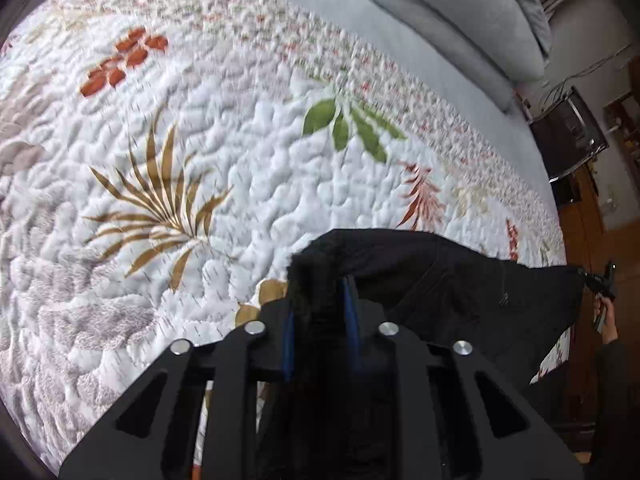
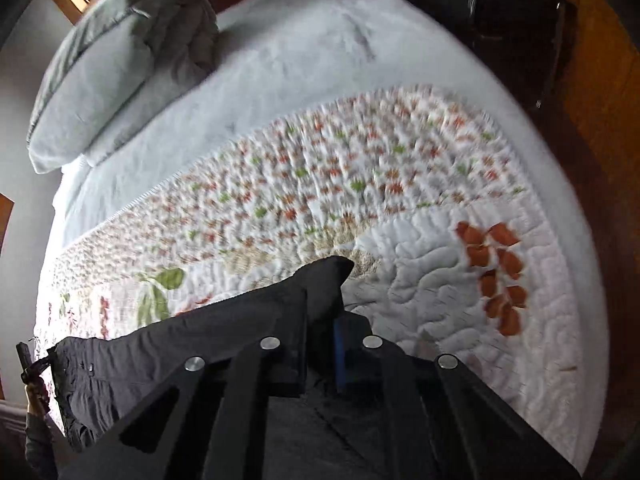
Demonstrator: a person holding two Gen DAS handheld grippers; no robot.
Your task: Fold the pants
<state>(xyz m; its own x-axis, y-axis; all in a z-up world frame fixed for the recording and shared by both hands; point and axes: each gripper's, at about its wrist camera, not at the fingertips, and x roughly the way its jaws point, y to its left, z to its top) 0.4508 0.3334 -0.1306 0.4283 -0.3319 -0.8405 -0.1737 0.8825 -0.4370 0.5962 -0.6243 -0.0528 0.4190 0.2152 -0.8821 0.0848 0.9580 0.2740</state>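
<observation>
Black pants [image 1: 440, 276] hang stretched between the two hand-held grippers above the near edge of the bed [image 1: 460, 92], over its white leaf-print quilt [image 1: 240, 140]. The left hand-held gripper [image 1: 320, 292] is clamped on one bunched end of the cloth. The right hand-held gripper [image 2: 322, 308] pinches the other end, and grey pillows [image 2: 112, 72] lie at the bed's far corner.

One pair of black pants [image 1: 440, 276], one quilt [image 1: 240, 160], one bed [image 2: 300, 60]. Two claws: left claw [image 1: 320, 312], right claw [image 2: 324, 332]. Pillows [image 2: 120, 60] number perhaps two; the stack is blurred.
</observation>
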